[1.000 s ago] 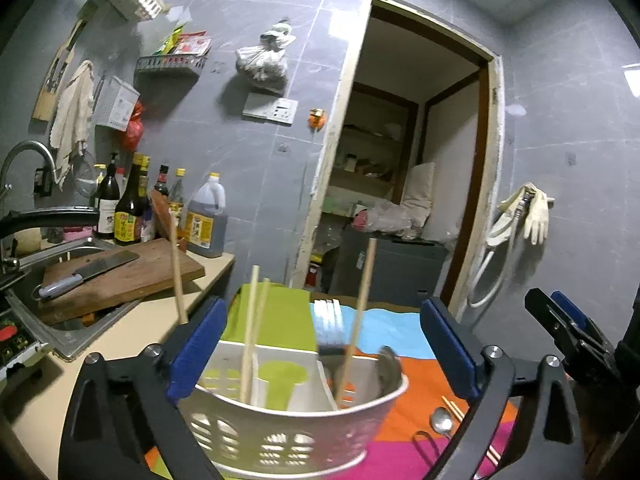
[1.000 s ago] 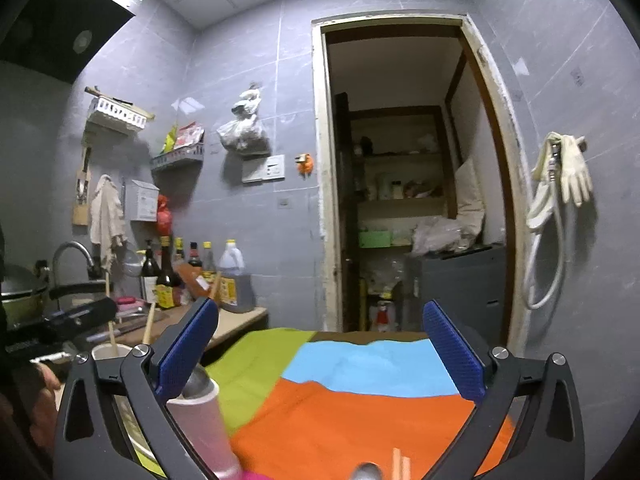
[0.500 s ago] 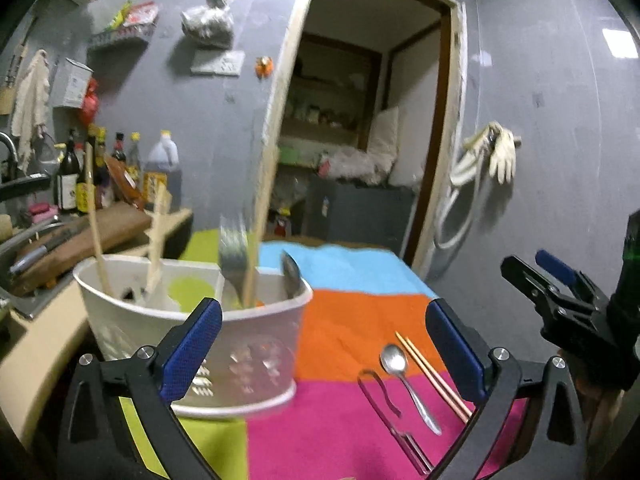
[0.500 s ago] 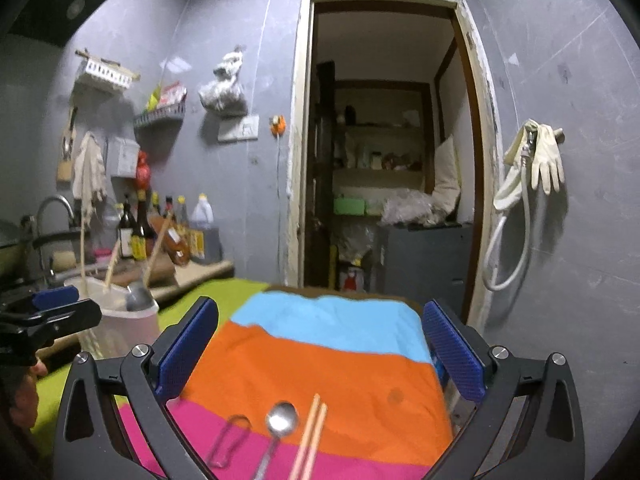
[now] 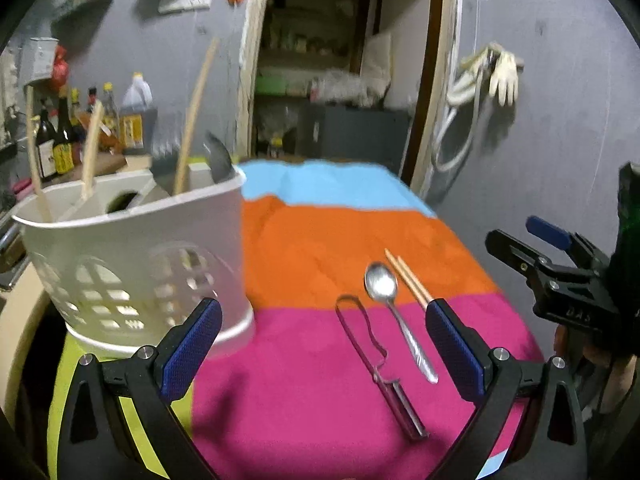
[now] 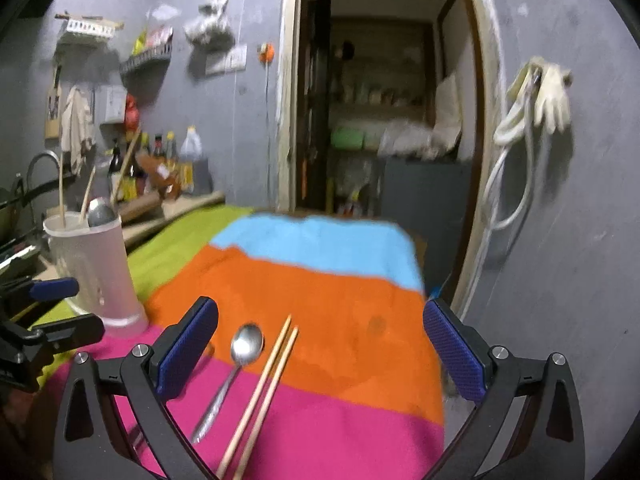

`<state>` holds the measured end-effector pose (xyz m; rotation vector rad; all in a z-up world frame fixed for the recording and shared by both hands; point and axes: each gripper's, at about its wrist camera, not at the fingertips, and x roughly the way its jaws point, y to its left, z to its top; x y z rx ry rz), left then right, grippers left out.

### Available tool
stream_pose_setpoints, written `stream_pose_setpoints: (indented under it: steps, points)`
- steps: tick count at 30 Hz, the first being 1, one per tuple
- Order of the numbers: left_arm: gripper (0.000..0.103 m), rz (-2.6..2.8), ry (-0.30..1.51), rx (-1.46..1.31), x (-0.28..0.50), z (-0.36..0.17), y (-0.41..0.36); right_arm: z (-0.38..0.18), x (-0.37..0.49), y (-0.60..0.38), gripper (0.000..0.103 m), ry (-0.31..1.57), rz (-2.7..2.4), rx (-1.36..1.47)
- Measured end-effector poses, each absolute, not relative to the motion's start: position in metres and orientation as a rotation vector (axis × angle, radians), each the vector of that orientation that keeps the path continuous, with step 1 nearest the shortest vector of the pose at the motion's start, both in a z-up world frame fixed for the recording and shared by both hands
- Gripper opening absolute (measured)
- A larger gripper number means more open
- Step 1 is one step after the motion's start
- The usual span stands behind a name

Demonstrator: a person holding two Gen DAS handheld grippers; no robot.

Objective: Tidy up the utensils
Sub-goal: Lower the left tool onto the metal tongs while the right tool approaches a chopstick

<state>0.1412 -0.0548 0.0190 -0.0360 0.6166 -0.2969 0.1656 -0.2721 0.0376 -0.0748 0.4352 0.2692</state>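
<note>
Three loose utensils lie on the striped cloth-covered desk (image 5: 328, 248) in the left wrist view: a shiny metal spoon (image 5: 394, 312), a pair of pale wooden chopsticks (image 5: 406, 278) just beside it at 2 o'clock, and a thin metal wire-loop peeler (image 5: 376, 360) at its 8 o'clock. White perforated plastic utensil basket (image 5: 136, 264) sits at 9 o'clock, already holding chopsticks and a ladle-like piece. Left gripper (image 5: 320, 348) fingers spread wide, released, nothing between them. Right gripper (image 5: 540, 256) shows at 3 o'clock, also spread.

Right wrist view: right gripper (image 6: 320, 348) fingers released, empty, hovering over the spoon (image 6: 236, 364) and chopsticks (image 6: 264, 388), which lie side by side near 7 o'clock. Basket (image 6: 94, 272) at 9 o'clock, left gripper (image 6: 44, 312) beside it.

Handling, judged: spoon is light, stiff, smooth metal, likely slippery; pinch the handle mid-length across its narrow width, not the bowl. Chopsticks light, rigid, prone to rolling apart; pinch both together near the middle. Peeler thin and flat on soft cloth, hardest to get under.
</note>
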Motion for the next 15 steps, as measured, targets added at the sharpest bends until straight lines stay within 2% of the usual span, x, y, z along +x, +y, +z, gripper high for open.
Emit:
stream_pose_setpoints:
  steps: [8,15]
  points:
    - [0.1,-0.315,0.757,-0.006,0.162,0.003,-0.07,0.012,0.192,-0.279,0.1,0.624,0.279,-0.032]
    - [0.097,-0.343,0.858,0.01,0.176,-0.012,-0.078,-0.004,0.206,-0.28,0.077,0.731,0.324,-0.007]
